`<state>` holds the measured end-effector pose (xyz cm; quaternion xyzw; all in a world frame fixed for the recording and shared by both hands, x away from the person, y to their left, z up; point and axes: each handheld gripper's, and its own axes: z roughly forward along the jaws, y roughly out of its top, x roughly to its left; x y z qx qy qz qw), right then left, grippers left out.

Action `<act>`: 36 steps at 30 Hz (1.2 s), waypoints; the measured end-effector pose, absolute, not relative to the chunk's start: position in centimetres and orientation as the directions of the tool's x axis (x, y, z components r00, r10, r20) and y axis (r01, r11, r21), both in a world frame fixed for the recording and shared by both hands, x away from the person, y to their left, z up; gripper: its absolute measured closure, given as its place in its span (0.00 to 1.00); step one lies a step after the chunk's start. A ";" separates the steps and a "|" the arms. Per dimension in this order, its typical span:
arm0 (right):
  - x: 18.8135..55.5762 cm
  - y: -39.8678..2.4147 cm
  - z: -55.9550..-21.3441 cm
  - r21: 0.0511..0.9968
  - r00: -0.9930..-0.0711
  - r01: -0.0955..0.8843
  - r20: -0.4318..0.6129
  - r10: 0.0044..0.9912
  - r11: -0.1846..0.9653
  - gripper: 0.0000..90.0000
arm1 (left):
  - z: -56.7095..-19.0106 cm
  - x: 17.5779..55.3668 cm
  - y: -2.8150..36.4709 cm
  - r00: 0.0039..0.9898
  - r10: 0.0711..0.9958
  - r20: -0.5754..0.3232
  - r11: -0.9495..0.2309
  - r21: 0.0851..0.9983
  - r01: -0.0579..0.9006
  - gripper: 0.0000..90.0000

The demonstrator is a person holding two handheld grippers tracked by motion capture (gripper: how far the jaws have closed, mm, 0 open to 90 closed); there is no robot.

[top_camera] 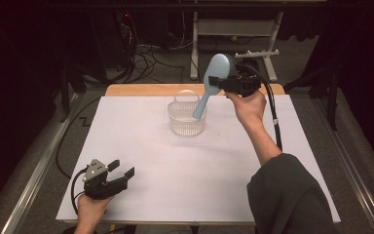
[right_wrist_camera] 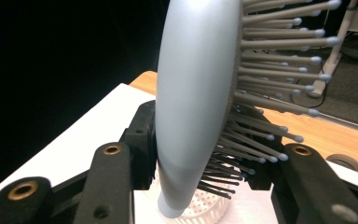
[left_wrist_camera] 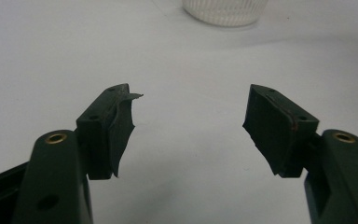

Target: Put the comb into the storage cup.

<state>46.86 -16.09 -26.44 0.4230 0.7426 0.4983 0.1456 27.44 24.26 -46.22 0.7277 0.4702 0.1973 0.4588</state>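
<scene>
The right gripper [top_camera: 229, 80] pinches the blue hairbrush [top_camera: 213, 78]; lower its handle straight into the clear basket [top_camera: 187, 119] at six o'clock. The left gripper [top_camera: 121, 171] is spread, empty.

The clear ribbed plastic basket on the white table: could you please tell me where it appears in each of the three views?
High view: the clear ribbed plastic basket sits at centre, on the far half of the white table.
Left gripper view: top edge, right of centre, far beyond the open jaws.
Right gripper view: bottom centre, partly hidden behind the pale blue hairbrush.
Shared landmark: the white table.
</scene>
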 end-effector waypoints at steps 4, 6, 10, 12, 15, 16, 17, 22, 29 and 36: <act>47.2 -15.9 -26.6 0.861 -0.585 0.488 0.201 0.785 0.143 0.62 | -46.2 27.4 24.3 0.480 0.865 -0.146 -0.135 0.854 0.503 0.37; 47.4 -15.9 -26.7 0.860 -0.579 0.490 0.203 0.790 0.138 0.62 | -46.2 27.4 24.3 0.479 0.865 -0.148 -0.132 0.854 0.503 0.37; 47.6 -15.8 -27.0 0.863 -0.574 0.488 0.206 0.793 0.129 0.62 | -46.2 27.4 24.3 0.481 0.864 -0.146 -0.135 0.854 0.502 0.37; 47.7 -15.6 -27.2 0.860 -0.569 0.492 0.203 0.797 0.132 0.62 | -46.2 27.4 24.3 0.482 0.864 -0.144 -0.137 0.854 0.502 0.37; 47.9 -15.3 -27.4 0.860 -0.567 0.493 0.205 0.798 0.129 0.61 | -46.2 27.4 24.3 0.482 0.864 -0.146 -0.136 0.854 0.502 0.37; 48.0 -15.3 -27.5 0.859 -0.566 0.495 0.205 0.799 0.129 0.61 | -46.2 27.4 24.3 0.482 0.864 -0.146 -0.136 0.854 0.502 0.37; 48.0 -15.2 -27.6 0.859 -0.564 0.494 0.200 0.801 0.133 0.61 | -46.2 27.4 24.3 0.482 0.864 -0.146 -0.136 0.854 0.502 0.37; 48.2 -14.9 -28.0 0.860 -0.558 0.490 0.183 0.810 0.144 0.61 | -46.2 27.4 24.3 0.484 0.863 -0.144 -0.138 0.855 0.500 0.37; 48.4 -14.0 -28.7 0.853 -0.565 0.493 0.163 0.809 0.172 0.61 | -46.1 27.3 24.4 0.474 0.868 -0.148 -0.124 0.860 0.495 0.37; 48.6 -13.2 -29.5 0.843 -0.569 0.505 0.166 0.806 0.183 0.60 | -46.1 27.3 24.3 0.479 0.867 -0.139 -0.135 0.859 0.494 0.37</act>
